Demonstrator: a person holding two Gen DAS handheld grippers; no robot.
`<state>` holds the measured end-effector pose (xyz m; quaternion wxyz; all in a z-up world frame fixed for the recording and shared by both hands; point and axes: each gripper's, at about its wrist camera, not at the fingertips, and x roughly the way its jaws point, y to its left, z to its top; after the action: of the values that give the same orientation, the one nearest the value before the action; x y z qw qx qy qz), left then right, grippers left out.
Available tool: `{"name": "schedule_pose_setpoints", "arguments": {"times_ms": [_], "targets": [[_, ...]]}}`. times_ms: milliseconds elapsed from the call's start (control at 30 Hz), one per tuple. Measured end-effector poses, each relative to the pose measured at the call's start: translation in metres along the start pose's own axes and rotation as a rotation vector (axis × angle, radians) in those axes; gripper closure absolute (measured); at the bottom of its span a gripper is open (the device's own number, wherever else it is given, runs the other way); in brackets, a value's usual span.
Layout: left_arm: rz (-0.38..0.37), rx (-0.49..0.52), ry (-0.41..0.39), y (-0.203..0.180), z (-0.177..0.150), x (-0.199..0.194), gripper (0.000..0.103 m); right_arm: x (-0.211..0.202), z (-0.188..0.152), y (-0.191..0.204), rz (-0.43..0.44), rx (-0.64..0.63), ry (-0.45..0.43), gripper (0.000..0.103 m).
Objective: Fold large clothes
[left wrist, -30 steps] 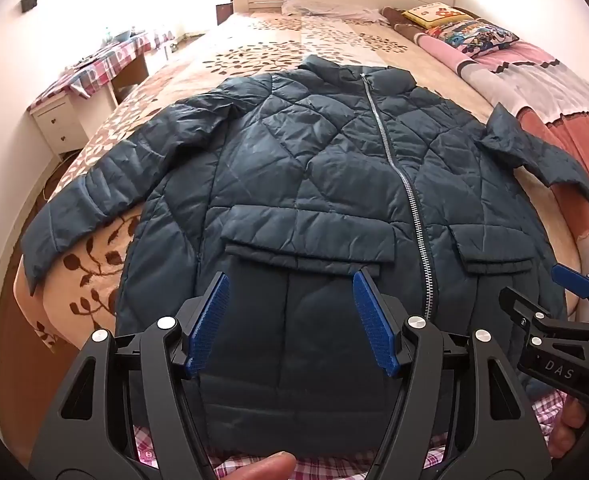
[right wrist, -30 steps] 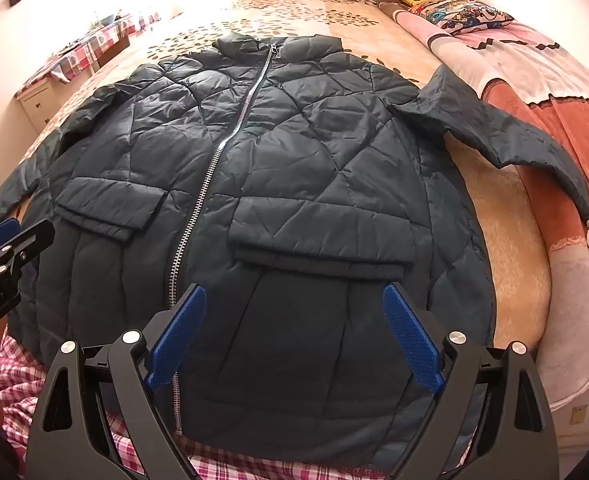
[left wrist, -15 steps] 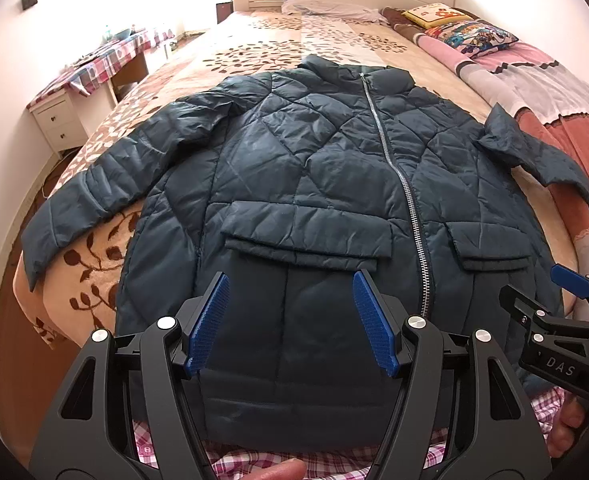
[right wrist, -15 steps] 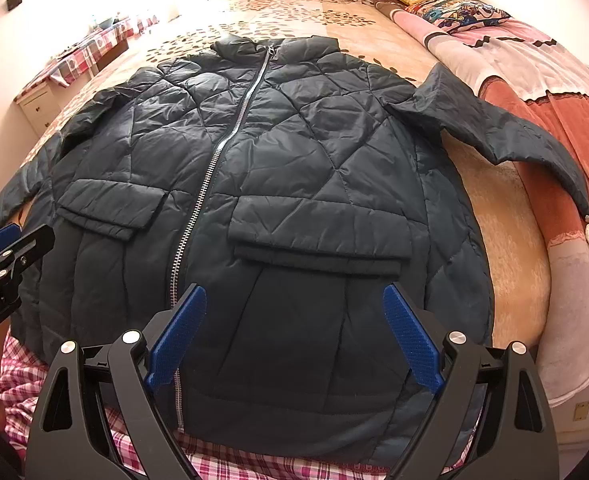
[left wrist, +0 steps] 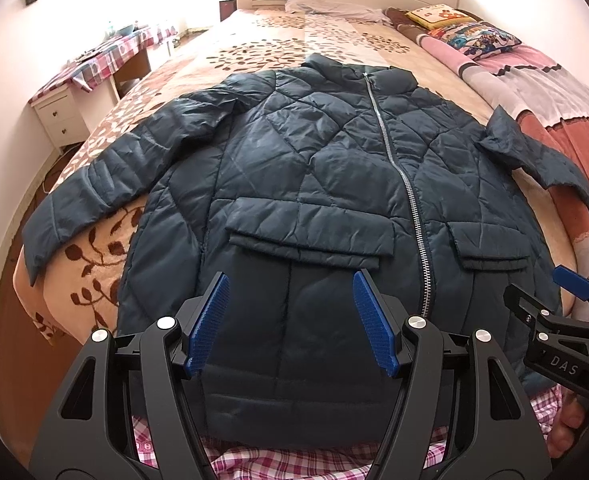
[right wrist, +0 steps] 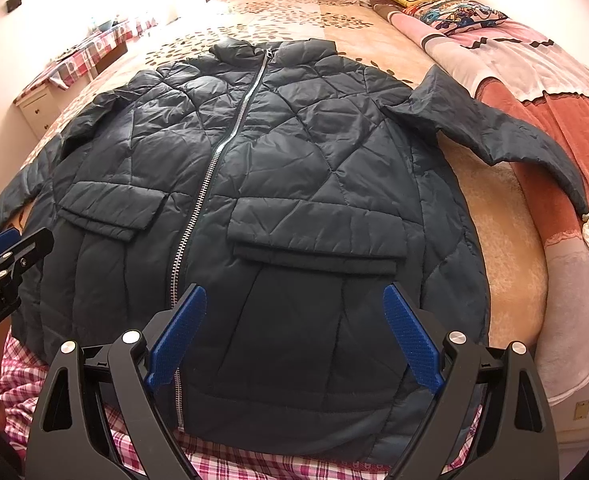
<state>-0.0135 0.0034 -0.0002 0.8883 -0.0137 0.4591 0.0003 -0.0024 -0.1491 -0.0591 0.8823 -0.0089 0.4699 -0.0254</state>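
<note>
A dark teal quilted jacket [left wrist: 314, 184] lies flat, front up and zipped, on the bed, collar far, hem near me; it also shows in the right wrist view [right wrist: 278, 184]. Its left sleeve [left wrist: 106, 184] spreads out toward the bed's left edge. Its right sleeve [right wrist: 506, 128] lies out over the pink and rust blanket. My left gripper [left wrist: 290, 320] is open and empty above the hem's left half. My right gripper [right wrist: 294, 336] is open and empty above the hem's right half. Each gripper shows at the edge of the other's view.
A beige leaf-patterned bedspread [left wrist: 254, 52] covers the bed. Folded blankets and pillows [right wrist: 494, 40] lie along the right side. A white nightstand [left wrist: 60, 120] and a desk with a checked cloth stand at the left wall. A pink checked cloth [right wrist: 254, 464] lies under the hem.
Both grippers have drawn slightly back and up from the jacket, so it sits a little lower in view. Both stay open. The jacket has not moved.
</note>
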Motion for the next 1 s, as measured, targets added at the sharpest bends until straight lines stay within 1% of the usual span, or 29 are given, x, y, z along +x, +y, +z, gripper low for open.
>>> {"name": "schedule_pose_setpoints", "arguments": {"times_ms": [1000], "targets": [[-0.001, -0.004, 0.007, 0.0030, 0.0049, 0.0026, 0.037, 0.0017, -0.0010, -0.0023, 0.001, 0.002, 0.004, 0.015]]}}
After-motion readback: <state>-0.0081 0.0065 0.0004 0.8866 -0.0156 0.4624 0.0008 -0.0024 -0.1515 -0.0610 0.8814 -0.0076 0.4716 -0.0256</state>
